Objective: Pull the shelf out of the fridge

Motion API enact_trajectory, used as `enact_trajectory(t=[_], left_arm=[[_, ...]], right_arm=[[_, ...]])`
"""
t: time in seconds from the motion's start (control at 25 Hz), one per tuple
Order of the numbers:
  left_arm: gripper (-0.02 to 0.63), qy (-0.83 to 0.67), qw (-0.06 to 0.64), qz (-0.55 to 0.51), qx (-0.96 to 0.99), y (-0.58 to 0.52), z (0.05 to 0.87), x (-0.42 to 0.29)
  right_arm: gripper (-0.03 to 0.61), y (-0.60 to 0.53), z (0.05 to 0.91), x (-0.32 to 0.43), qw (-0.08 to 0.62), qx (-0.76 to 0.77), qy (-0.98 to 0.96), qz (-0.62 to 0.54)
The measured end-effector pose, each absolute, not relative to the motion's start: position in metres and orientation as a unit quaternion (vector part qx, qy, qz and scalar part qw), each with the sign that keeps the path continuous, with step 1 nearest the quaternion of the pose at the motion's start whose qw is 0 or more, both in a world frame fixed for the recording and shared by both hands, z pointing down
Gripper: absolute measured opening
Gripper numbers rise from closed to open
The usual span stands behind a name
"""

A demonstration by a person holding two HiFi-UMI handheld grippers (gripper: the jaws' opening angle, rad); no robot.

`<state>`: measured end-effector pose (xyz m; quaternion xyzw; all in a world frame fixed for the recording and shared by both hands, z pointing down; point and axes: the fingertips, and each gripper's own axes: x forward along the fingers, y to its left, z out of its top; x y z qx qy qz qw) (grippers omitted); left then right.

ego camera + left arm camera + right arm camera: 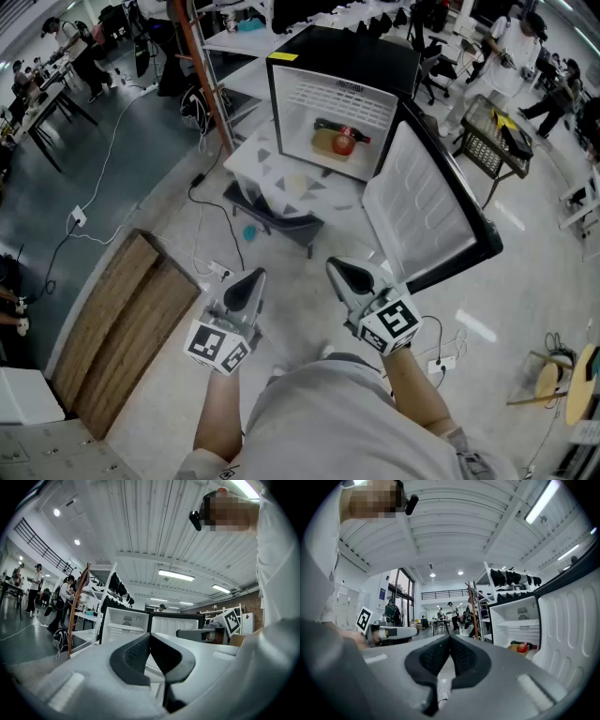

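A small black fridge point(349, 58) stands on a low white table point(255, 164), its door point(429, 202) swung open to the right. Inside, a white wire shelf point(343, 97) sits high up; below it lie a red apple point(343, 144), a yellowish fruit and a dark bottle. My left gripper point(253, 278) and right gripper point(339, 271) hover side by side near my body, well short of the fridge, both shut with nothing between the jaws. The left gripper view shows the fridge point(123, 625) far ahead; in the right gripper view the open fridge point(516, 627) is at the right.
A wooden panel point(127, 323) lies on the floor at the left. Cables and a power strip point(214, 271) trail across the floor ahead of me. A metal rack post point(206, 70) rises left of the fridge. A wire cart point(495, 139) stands at the right. People work at desks far left.
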<state>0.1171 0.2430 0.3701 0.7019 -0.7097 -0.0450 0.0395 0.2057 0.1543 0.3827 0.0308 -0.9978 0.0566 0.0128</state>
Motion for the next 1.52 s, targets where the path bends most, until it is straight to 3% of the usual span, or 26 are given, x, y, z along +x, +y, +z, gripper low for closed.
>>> enact_trajectory(t=[0.44,0.84,1.52], left_arm=[[0.009,-0.715,0.037,-0.03,0.697,0.197,0.384,0.139],[0.009,-0.712,0.057,-0.026,0.7,0.152,0.402,0.125],[0.009,-0.651,0.077,-0.081,0.751,0.043,0.413,-0.065]], right_arm=[[0.003,0.107,0.384,0.229,-0.015,0.025,-0.996,0.081],[0.003,0.072,0.406,0.216,0.0,0.023,-0.995,0.092],[0.003,-0.018,0.426,0.044,0.053,0.103,-0.99,0.082]])
